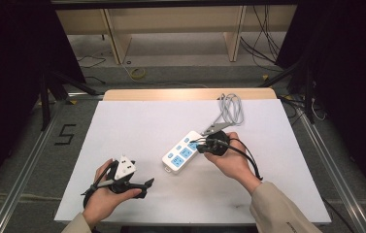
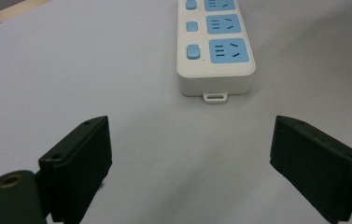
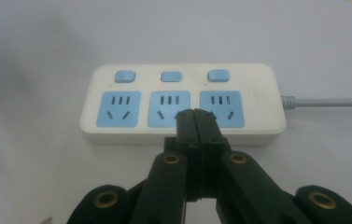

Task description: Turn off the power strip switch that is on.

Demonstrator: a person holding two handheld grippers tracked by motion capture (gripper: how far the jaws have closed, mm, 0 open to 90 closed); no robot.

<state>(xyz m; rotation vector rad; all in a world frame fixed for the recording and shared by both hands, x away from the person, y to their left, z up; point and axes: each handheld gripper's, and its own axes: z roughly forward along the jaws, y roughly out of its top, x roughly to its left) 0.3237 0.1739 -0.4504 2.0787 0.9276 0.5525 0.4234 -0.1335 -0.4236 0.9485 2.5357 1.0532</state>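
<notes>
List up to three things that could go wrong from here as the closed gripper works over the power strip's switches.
1. The right gripper, jaws shut, sits over the sockets of the power strip, short of the blue switches; it may press the wrong spot.
2. Nothing steadies the strip: the left gripper is open and apart, so a push could slide it.
3. The coiled cable might drag.

Black "5" marked on floor.

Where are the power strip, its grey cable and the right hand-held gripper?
power strip (image 3: 183,77): right gripper view, white top face.
grey cable (image 1: 232,110): high view, coiled loop.
right hand-held gripper (image 3: 195,122): right gripper view, closed tips.
</notes>
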